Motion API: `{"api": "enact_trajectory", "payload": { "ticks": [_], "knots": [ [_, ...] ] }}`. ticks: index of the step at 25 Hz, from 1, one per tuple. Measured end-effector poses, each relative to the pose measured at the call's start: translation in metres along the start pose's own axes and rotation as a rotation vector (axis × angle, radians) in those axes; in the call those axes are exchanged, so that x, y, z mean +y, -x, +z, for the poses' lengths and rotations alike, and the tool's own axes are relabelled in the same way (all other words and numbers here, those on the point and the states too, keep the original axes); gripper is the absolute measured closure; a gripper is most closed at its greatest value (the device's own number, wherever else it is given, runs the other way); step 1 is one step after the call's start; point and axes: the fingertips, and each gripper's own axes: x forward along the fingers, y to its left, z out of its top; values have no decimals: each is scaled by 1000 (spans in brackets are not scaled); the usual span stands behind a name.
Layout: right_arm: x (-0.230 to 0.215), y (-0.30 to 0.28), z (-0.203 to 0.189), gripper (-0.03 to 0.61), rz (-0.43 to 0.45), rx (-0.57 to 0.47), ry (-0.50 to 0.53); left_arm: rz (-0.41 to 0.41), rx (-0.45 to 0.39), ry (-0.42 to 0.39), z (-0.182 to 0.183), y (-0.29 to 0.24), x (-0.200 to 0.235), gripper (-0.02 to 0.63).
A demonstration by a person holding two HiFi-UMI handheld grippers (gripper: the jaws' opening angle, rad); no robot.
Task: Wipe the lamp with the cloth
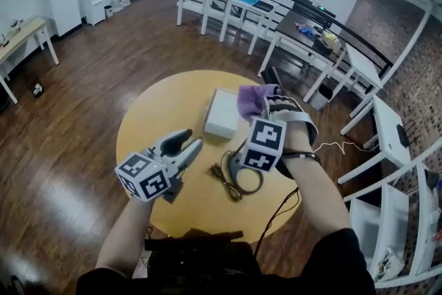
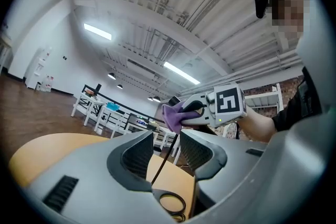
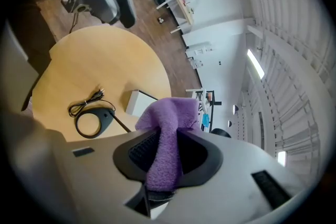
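Purple cloth (image 3: 167, 118) is clamped tight in the right gripper (image 3: 170, 160) jaws, draping over them, just beside the lamp (image 1: 247, 173) top. The lamp stands on the round bench (image 1: 159, 107). Left gripper (image 1: 193, 139) jaws sit part-open and empty, short of its stem

Left gripper (image 1: 188, 144) and right gripper (image 1: 266, 99), grey shells with dark ribbed fingers (image 2: 137, 153), each carry a white cube of black square markers; the person wears black sleeves above bare forearms.
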Motion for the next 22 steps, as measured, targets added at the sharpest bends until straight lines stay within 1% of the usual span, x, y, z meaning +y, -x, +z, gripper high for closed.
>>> {"api": "enact_trajectory", "payload": {
  "ticks": [4, 7, 9, 12, 17, 20, 22],
  "knots": [
    [28, 13, -4, 485, 53, 14, -24, 9, -12, 26, -7, 11, -5, 454],
    [41, 25, -7, 485, 70, 33, -52, -17, -10, 76, -11, 10, 1, 454],
    [47, 34, -8, 483, 68, 44, -92, -63, 8, 109, -14, 5, 6, 454],
    [56, 42, -14, 483, 47, 66, -172, -139, 46, 134, -17, -13, 13, 454],
    [77, 45, -39, 484, 11, 158, -315, -305, 106, 148, -15, -53, 11, 454],
    [88, 45, -45, 483, 0, 198, -343, -387, 125, 155, -16, -72, 8, 454],
    [98, 46, -50, 483, -3, 242, -380, -432, 141, 147, -18, -81, 5, 454]
  ]
}}
